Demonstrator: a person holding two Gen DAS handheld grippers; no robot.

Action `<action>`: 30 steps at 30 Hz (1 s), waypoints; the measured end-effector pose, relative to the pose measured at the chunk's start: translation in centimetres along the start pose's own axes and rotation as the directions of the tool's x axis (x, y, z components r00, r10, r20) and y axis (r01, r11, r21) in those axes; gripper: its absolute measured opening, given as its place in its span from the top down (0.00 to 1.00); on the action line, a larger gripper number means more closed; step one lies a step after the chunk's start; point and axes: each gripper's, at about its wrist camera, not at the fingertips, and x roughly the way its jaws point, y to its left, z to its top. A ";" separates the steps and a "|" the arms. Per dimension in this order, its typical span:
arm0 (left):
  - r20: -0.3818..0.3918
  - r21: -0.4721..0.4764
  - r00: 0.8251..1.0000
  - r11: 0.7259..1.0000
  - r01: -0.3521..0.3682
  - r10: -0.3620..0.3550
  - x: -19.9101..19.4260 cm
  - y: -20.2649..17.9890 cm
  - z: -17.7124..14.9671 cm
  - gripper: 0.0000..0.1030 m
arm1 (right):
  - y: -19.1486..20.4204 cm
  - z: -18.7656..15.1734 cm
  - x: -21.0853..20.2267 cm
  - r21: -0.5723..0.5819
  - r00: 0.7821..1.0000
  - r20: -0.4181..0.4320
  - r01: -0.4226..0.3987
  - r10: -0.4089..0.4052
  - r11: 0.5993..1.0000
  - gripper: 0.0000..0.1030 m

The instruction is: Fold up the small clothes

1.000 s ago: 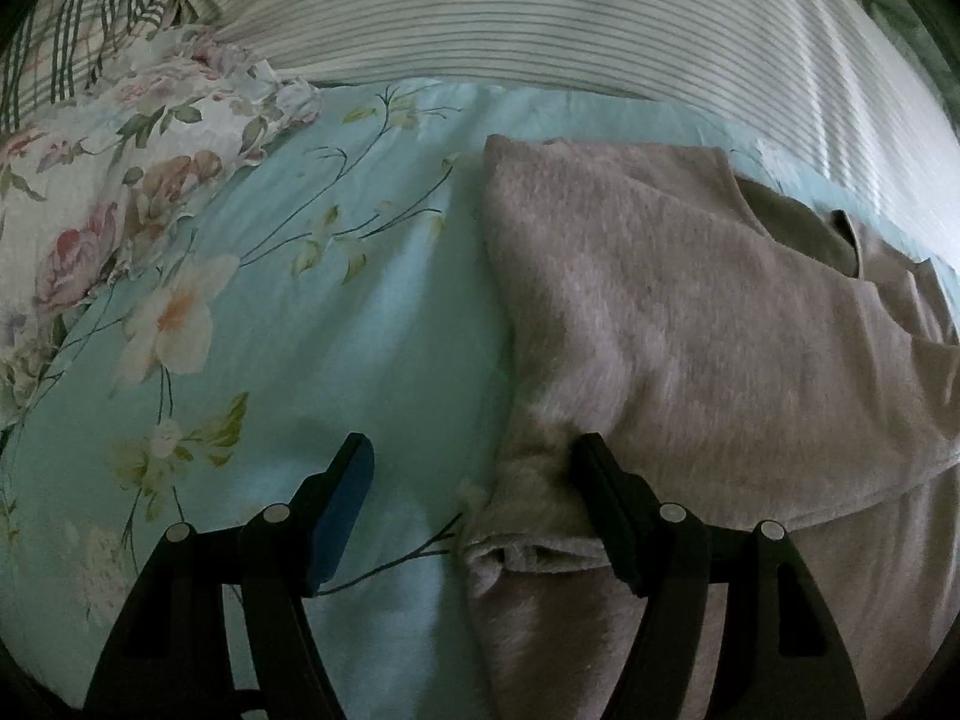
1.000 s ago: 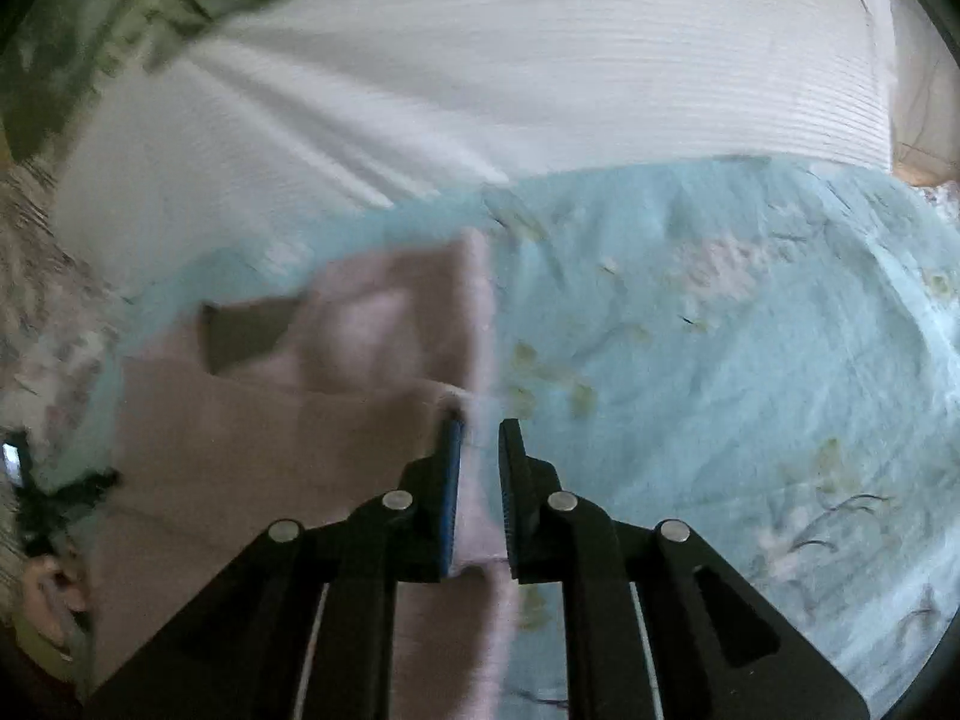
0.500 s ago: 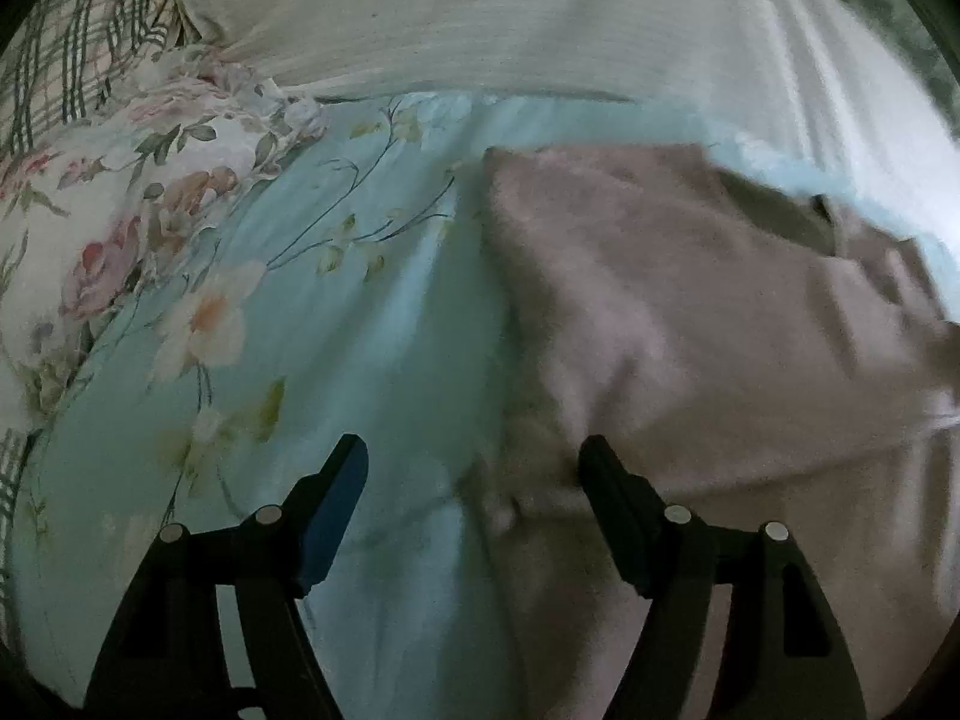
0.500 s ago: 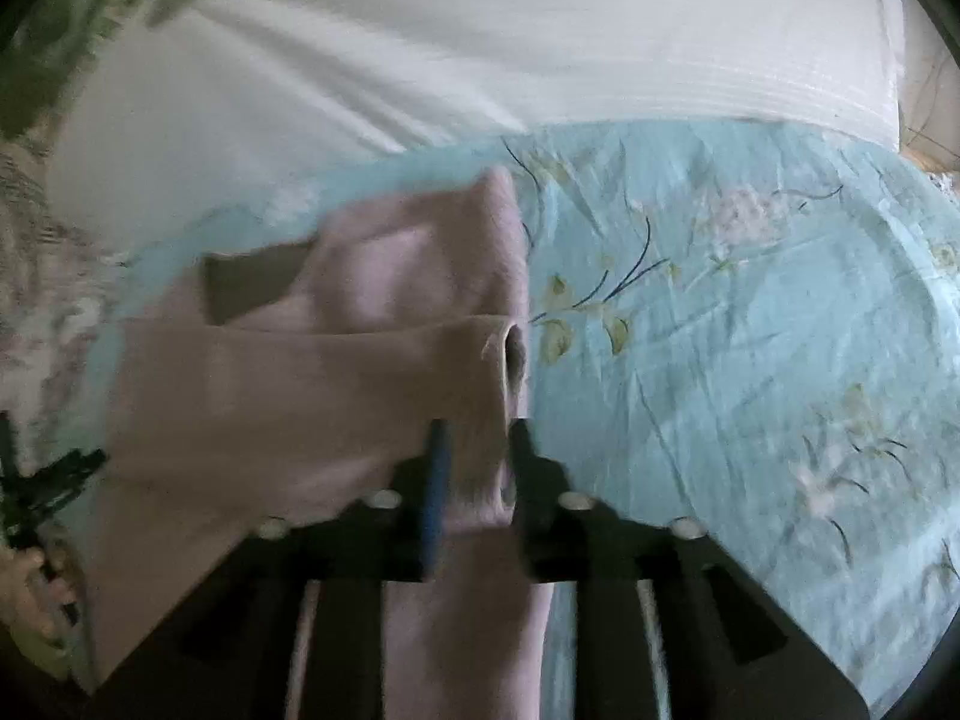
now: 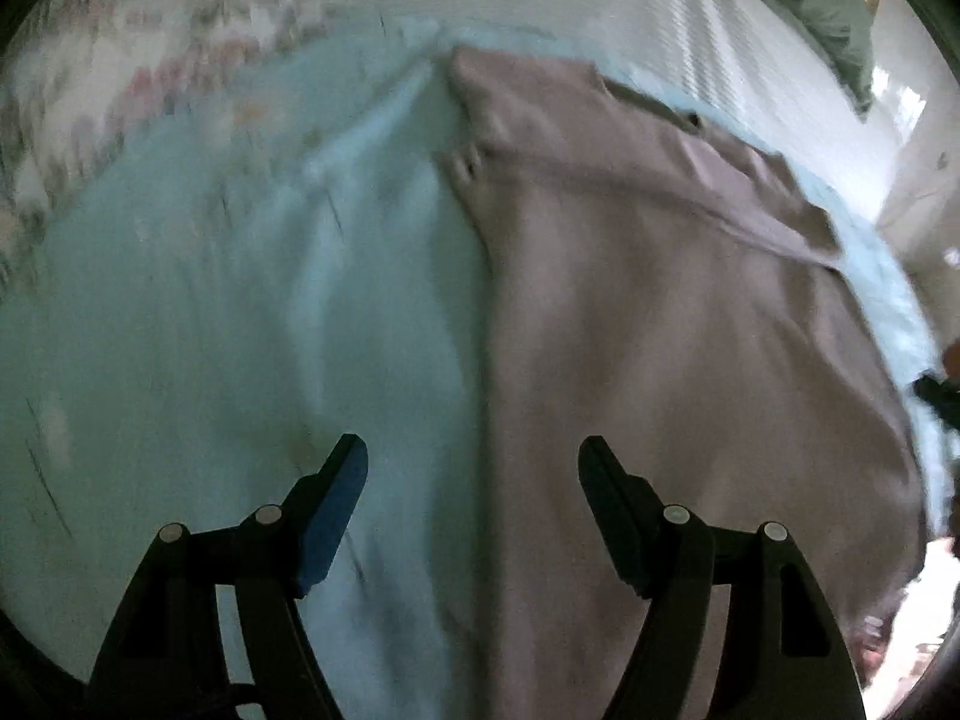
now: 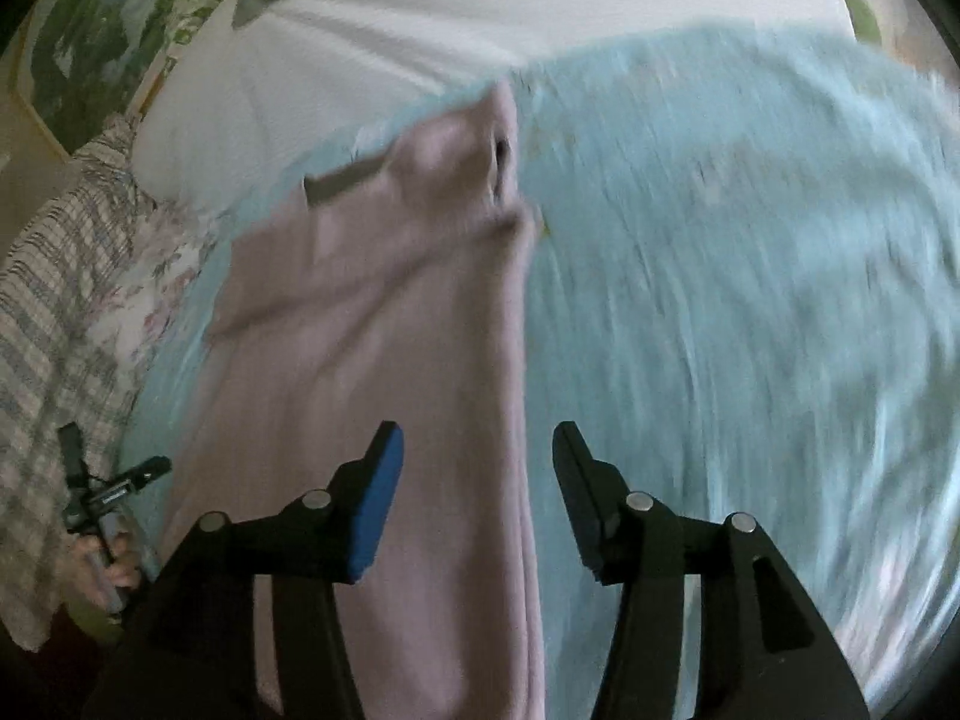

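You were between folds: pink garment (image 5: 672,324) lay flat on the blue sheet (image 5: 228,312), left gripper (image 5: 471,465) and right gripper (image 6: 477,450) both spread apart and empty straddling its side edges, so next you likely needed fresh pinches.

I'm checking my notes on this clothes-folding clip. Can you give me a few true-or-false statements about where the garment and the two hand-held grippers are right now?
1. The left hand-held gripper is open and holds nothing. True.
2. The right hand-held gripper is clamped on the pink garment. False: its jaws are apart, with no cloth pinched between them.
3. The garment lies on a light blue bedsheet. True.
4. The garment is rolled into a tight ball. False: it lies spread out, with a sleeve folded across it.
5. A white striped sheet lies beyond the blue one. True.
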 end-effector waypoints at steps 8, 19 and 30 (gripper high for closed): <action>-0.026 0.019 0.977 0.977 0.212 -0.212 -3.8 -0.1 -7.8 0.23 | -1.0 -8.2 -2.2 0.037 0.953 -0.140 -0.265 0.267 0.964 0.48; -0.137 -0.008 0.925 0.934 0.357 -0.354 -3.3 -0.5 -12.5 0.63 | -0.9 -10.8 -3.3 0.018 0.931 -0.131 -0.341 0.341 0.940 0.48; -0.092 -0.134 0.892 0.893 0.429 -0.442 -3.9 3.3 -12.0 0.66 | -1.0 -11.3 -2.6 0.028 0.910 -0.136 -0.392 0.392 0.919 0.49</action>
